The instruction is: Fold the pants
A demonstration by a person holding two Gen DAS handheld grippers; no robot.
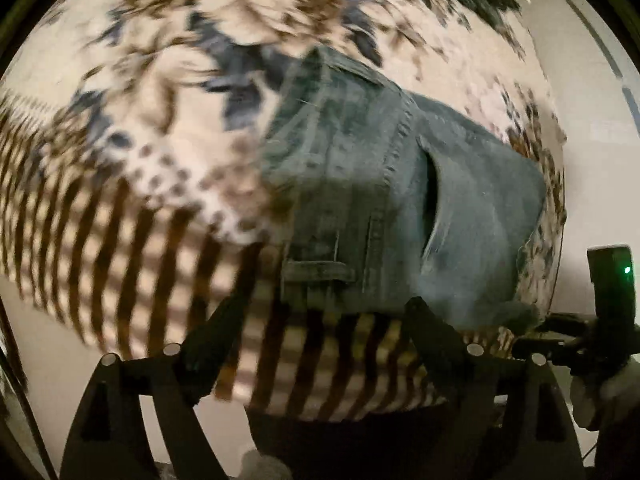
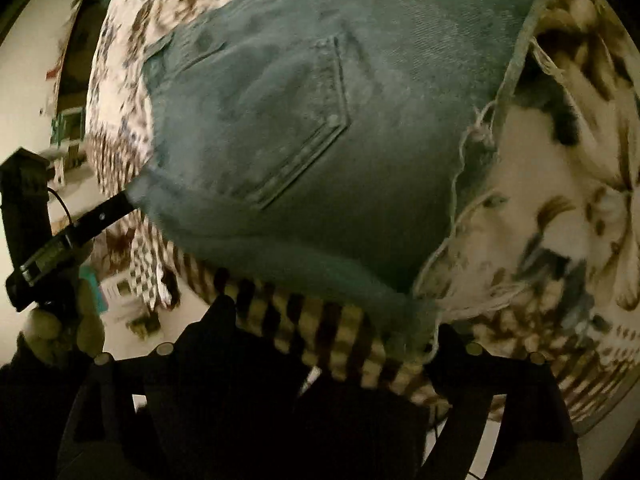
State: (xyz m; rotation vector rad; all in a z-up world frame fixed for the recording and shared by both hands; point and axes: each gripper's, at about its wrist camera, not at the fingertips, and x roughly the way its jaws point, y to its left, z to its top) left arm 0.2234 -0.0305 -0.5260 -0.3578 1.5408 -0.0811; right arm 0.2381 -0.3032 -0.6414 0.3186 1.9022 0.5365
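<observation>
Left gripper [image 1: 328,316] agape, faded pants [image 1: 384,184] bunched, frayed

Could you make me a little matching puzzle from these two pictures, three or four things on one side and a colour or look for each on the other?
Things:
1. jeans
2. bedspread
3. left gripper
4. small light

Looks:
A. glowing green
B. faded blue-grey denim with a frayed edge
C. black, fingers spread apart
D. cream with brown stripes and dark blotches

Pairs: 1-B, 2-D, 3-C, 4-A
</observation>
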